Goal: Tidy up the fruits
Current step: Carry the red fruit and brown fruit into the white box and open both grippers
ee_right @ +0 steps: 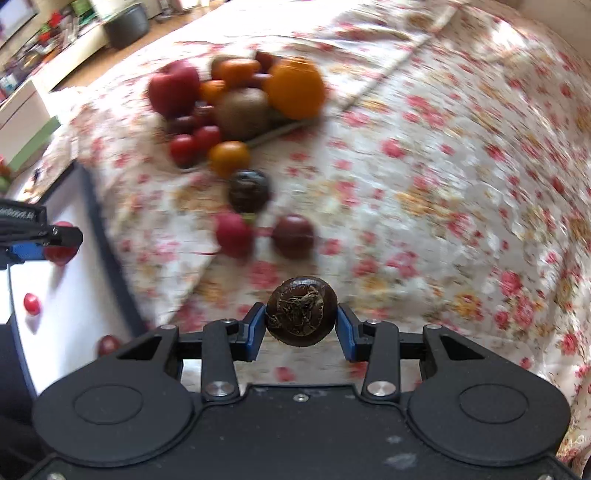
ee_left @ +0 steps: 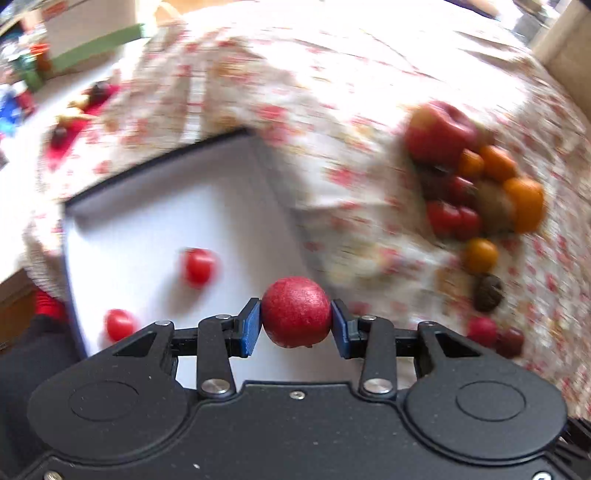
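A floral bedspread [ee_right: 424, 177] lies rumpled, a dark bin [ee_right: 127, 24] on the wooden floor beyond.

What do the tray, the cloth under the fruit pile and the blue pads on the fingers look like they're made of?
Tray: likely plastic, smooth matte white floor with a dark rim. Cloth: woven fabric, floral print, creases and folds. Pads: probably rubber, blue, finely ribbed face.

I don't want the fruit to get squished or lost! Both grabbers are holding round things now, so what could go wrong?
The left gripper pinches the red fruit only at its sides; being round, it might slip out and roll off the white tray. The right gripper holds a dark brown round fruit the same way over the flowered cloth; if dropped, it could roll away. Squeezing harder may bruise them.
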Demonstrator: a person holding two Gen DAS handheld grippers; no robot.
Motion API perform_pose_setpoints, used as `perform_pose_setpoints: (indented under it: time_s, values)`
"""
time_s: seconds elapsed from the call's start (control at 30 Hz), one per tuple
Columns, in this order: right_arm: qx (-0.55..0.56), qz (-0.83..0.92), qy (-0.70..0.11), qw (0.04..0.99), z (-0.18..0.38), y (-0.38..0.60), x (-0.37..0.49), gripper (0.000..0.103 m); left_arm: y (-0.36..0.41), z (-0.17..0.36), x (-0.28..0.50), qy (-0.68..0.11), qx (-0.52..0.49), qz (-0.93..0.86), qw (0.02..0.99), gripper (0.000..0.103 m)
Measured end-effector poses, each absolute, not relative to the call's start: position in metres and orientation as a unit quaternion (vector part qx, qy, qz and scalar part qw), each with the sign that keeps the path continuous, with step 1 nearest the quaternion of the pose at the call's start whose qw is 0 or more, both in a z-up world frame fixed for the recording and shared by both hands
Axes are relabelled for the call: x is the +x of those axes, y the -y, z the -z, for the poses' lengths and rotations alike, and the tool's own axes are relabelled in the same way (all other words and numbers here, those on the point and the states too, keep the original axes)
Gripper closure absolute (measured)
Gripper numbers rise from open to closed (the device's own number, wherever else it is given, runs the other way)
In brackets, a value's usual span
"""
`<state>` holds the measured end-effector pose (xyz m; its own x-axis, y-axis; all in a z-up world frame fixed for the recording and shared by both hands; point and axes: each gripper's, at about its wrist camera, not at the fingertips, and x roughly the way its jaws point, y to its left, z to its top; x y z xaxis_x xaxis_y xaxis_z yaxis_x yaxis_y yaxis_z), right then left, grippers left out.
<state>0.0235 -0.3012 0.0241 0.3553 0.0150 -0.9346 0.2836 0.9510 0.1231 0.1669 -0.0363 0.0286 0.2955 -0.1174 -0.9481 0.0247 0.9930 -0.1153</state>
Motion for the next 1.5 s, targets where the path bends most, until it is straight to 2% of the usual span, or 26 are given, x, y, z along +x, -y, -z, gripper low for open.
perform_pose_setpoints:
  time_s: [0.27, 0.5, 0.9, 1.5]
  values:
    - [0.100, -0.001, -0.582, 0.807, -0.033, 0.212, 0.053, 0.060, -0.038, -0.014, 0.193, -0.612, -0.054, -0.054, 0.787, 0.055]
    - [0.061, -0.043, -0.601, 0.796, -0.029, 0.133, 0.079, 0.060, -0.080, 0.000, 0.195, -0.617, -0.123, -0.066, 0.775, 0.055]
    - [0.032, -0.021, -0.631, 0.774, -0.004, 0.062, 0.104, 0.060, -0.094, -0.003, 0.187, -0.609, -0.139, -0.072, 0.777, 0.055]
    - [0.006, 0.003, -0.642, 0.767, 0.007, 0.041, 0.110, 0.060, -0.094, -0.005, 0.186, -0.611, -0.114, -0.063, 0.781, 0.055]
